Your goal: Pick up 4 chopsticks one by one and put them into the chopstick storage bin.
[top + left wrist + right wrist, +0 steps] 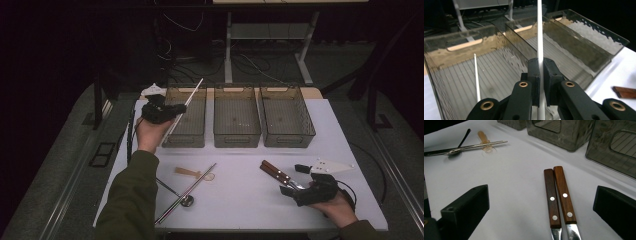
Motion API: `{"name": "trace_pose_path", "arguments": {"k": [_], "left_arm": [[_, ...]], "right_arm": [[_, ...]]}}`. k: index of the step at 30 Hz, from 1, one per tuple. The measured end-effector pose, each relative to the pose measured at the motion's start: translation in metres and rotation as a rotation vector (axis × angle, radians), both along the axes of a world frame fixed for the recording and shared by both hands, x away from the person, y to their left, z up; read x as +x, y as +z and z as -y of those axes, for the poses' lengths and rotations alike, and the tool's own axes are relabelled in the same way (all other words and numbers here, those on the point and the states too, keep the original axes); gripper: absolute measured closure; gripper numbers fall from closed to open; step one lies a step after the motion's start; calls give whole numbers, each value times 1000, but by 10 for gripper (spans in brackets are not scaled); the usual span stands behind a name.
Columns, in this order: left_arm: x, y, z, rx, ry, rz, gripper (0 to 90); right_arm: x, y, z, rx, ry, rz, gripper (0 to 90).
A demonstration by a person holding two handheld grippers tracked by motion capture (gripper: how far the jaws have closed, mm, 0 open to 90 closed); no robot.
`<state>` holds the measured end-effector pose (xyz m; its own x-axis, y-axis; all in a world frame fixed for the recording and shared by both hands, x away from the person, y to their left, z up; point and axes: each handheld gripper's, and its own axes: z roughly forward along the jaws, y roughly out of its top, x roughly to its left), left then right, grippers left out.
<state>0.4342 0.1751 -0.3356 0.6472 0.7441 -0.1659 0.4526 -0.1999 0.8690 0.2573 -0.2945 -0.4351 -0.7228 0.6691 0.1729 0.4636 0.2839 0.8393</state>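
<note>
My left gripper (pixel 172 111) is shut on a white chopstick (pixel 194 93) that slants up over the left clear bin (pixel 184 140). In the left gripper view the jaws clamp that chopstick (pixel 539 35), and a second white chopstick (pixel 476 77) lies inside the bin (pixel 461 42). My right gripper (pixel 289 189) rests low at the table's front right with its jaws wide apart. Two wooden-handled knives (pixel 275 174) lie side by side just ahead of it. In the right gripper view the knives (pixel 559 192) lie on the table between the open gripper (pixel 541 193) jaws, untouched.
A middle bin (pixel 236 137) and a right bin (pixel 287 140) stand in a row beside the left one. A pair of metal chopsticks (pixel 187 192), a small wooden spoon (pixel 192 173) and a dark spoon (pixel 170 190) lie front left on the white table (pixel 240 200).
</note>
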Motion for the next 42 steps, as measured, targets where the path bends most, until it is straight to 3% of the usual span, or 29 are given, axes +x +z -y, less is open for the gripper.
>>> {"name": "trace_pose_path", "arguments": {"k": [7,16,19,21,24,28,34,42], "left_arm": [[23,2,0,-28,47,10,844],[42,-6,1,-13,84,33,844],[45,-11,3,-29,78,48,843],[48,-15,5,-15,79,52,843],[51,-21,7,-3,81,36,843],[54,-30,11,43,72,14,843],[58,-43,13,67,87,-26,843],[60,-43,14,82,124,-79,841]], "right_arm": [[0,0,0,6,3,3,7],[-1,1,-1,8,6,6,7],[0,1,0,10,5,6,7],[-1,1,0,12,4,5,7],[-1,1,0,13,6,8,7],[0,1,0,13,7,5,7],[0,1,0,16,9,7,7],[0,2,0,18,10,11,7]]}}
